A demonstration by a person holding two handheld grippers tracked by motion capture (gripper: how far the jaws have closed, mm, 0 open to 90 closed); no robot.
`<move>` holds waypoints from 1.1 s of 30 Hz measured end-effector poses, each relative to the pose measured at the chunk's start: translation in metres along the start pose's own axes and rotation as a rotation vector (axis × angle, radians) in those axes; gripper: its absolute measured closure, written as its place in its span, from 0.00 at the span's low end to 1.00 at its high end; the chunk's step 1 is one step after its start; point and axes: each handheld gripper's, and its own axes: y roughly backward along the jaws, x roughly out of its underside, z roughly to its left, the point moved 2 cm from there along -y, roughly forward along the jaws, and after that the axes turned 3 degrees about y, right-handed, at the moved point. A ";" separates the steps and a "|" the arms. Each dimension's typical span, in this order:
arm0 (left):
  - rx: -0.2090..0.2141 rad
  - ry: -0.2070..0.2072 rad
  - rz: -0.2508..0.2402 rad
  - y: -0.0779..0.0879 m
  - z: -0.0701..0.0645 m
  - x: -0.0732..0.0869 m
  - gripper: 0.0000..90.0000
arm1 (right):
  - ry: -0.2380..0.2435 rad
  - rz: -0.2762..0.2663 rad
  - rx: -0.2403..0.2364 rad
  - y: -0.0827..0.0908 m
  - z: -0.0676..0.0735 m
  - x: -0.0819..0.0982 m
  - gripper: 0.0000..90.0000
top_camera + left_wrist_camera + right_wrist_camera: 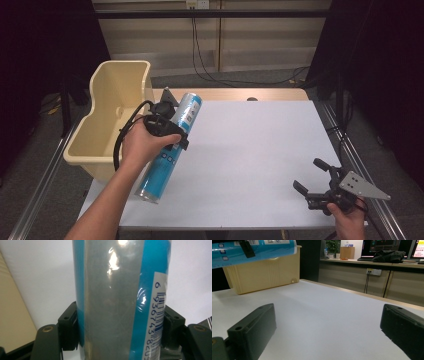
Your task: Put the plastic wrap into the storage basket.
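Blue tube (172, 142) pinched mid-length in my left claw (167, 131), above the tabletop (250, 150); its long axis slants up toward the cream bin (112, 115) just left. My right claw (312, 187) rests spread, well apart.

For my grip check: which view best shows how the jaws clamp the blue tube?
The left gripper view: both pads press the blue tube's sides. The high view shows the whole tube, grip hidden by the hand. The right gripper view shows the tube raised.
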 end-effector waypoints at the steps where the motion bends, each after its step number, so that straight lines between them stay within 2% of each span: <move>1: 0.005 -0.001 0.003 0.002 0.001 -0.001 0.36 | -0.001 0.000 -0.002 0.000 0.000 0.000 0.00; 4: 0.014 0.010 -0.003 0.007 0.004 -0.002 0.36 | -0.002 -0.001 -0.002 0.000 0.000 0.000 0.00; 13: 0.001 0.022 -0.023 0.022 0.007 -0.005 0.36 | 0.000 -0.004 0.000 0.001 0.000 -0.001 0.00; 18: 0.013 0.035 -0.027 0.031 0.011 -0.005 0.36 | -0.002 -0.004 -0.001 0.001 0.000 0.000 0.00; 33: 0.008 0.075 -0.040 0.053 0.031 -0.001 0.36 | 0.001 -0.007 0.001 0.000 0.000 -0.001 0.00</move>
